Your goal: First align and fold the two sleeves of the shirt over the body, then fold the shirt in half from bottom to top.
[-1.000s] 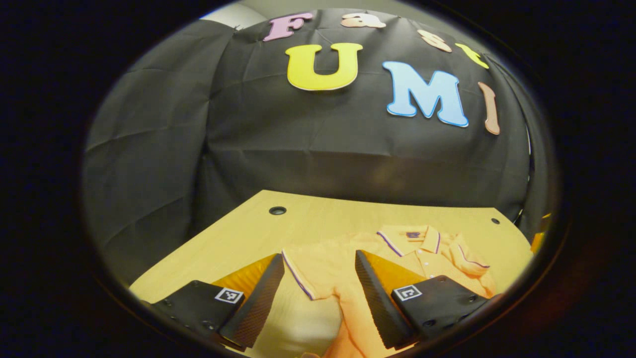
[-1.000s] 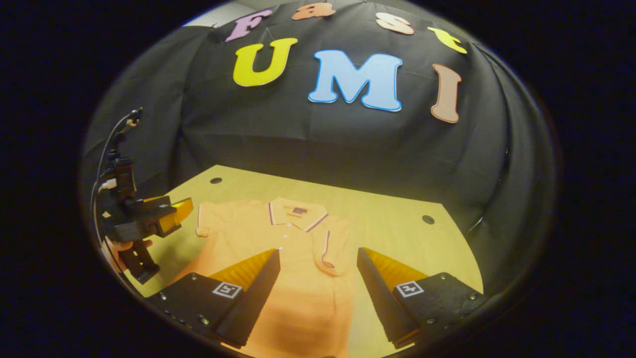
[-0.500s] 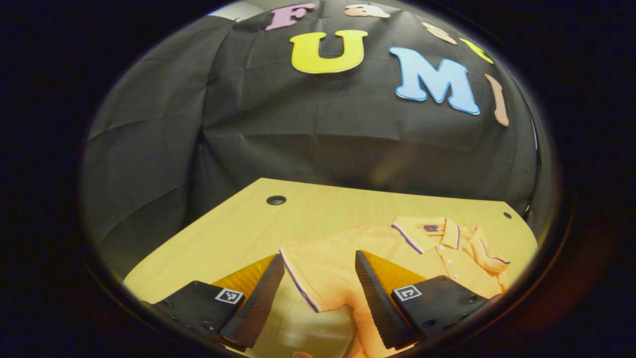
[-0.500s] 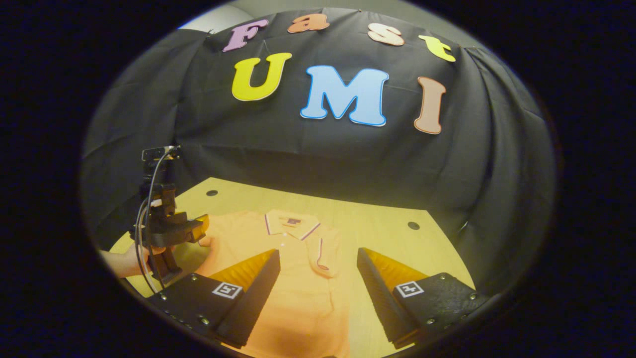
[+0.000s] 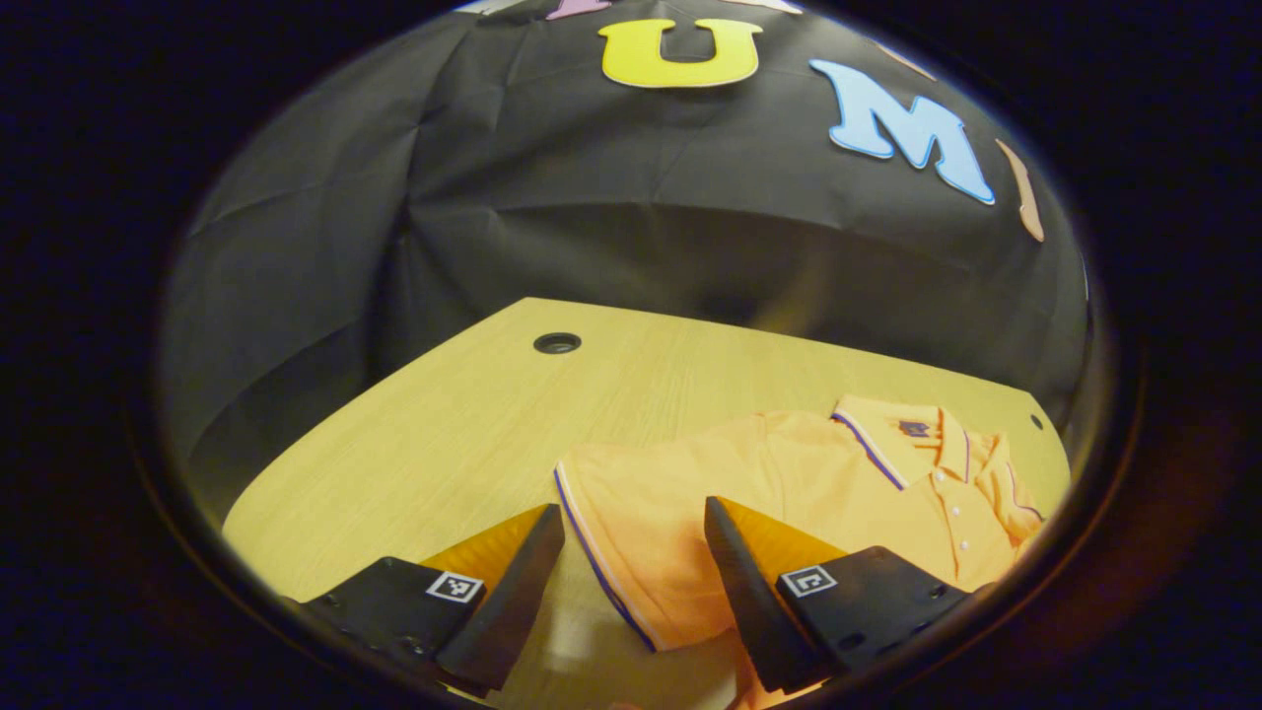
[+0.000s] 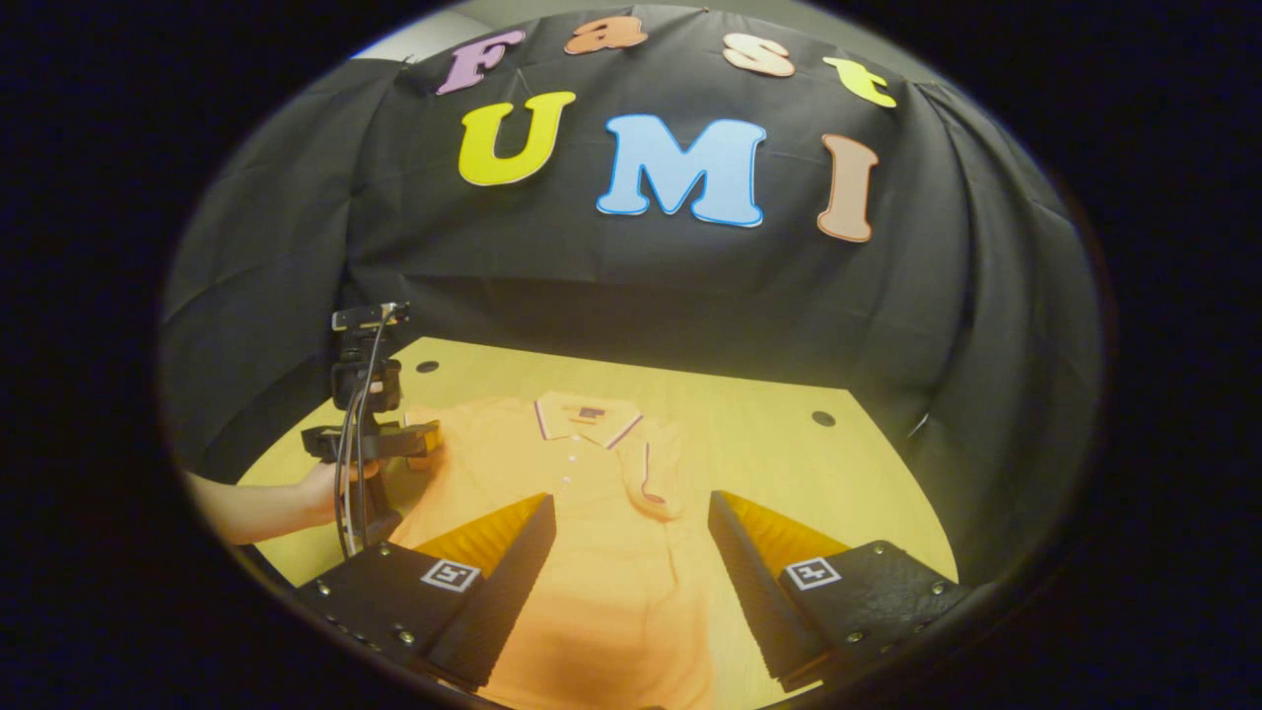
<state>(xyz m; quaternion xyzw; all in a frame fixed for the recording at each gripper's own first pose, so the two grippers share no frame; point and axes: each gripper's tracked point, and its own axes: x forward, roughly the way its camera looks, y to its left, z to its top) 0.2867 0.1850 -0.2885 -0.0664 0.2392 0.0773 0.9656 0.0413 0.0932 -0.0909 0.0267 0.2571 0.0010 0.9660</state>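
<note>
Wooden table (image 6: 789, 463) bears orange shirt (image 6: 592, 552) (left gripper (image 5: 631, 582) jaws apart).

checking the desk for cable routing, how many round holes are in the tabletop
3: one hole at the far left corner behind the left gripper, one hole at the far right, and a smaller one beside the shirt collar. More may be hidden.

matt cloth shirt (image 6: 601, 552) on a smooth wood-grain table (image 5: 473, 424).
</note>
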